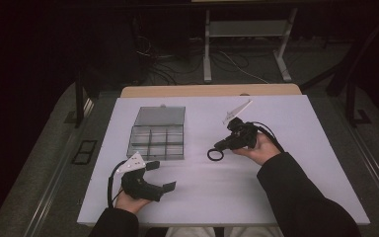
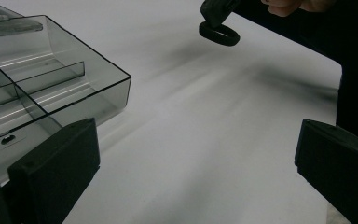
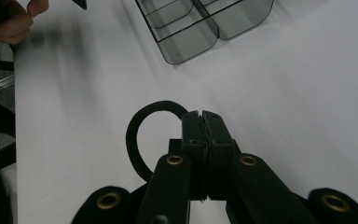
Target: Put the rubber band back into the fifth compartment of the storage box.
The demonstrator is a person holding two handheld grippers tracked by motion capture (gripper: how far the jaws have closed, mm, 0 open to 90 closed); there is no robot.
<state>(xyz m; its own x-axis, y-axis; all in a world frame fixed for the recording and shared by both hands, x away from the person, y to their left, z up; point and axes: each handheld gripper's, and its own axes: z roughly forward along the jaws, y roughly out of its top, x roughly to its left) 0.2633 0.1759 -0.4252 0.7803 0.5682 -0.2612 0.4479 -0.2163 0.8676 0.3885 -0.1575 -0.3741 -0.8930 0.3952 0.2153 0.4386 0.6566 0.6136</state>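
Note:
A black ring (image 1: 215, 154) hangs just above the white table (image 1: 286, 163), right of centre. My right gripper (image 1: 220, 146) is shut on it; in the right gripper view the jaws (image 3: 201, 116) are pressed together with the ring (image 3: 135, 135) looping out to their left. My left gripper (image 1: 161, 176) rests near the table's front left, open, with nothing between its jaws. From the left gripper view (image 2: 196, 140) the ring (image 2: 219, 34) dangles from the other gripper's tip, far ahead.
A clear grey compartment box (image 1: 155, 157) lies open at centre left, its lid (image 1: 160, 116) folded back. Its near corner (image 2: 121, 84) sits close ahead of my left gripper. A person's sleeve (image 1: 296, 192) crosses the front right.

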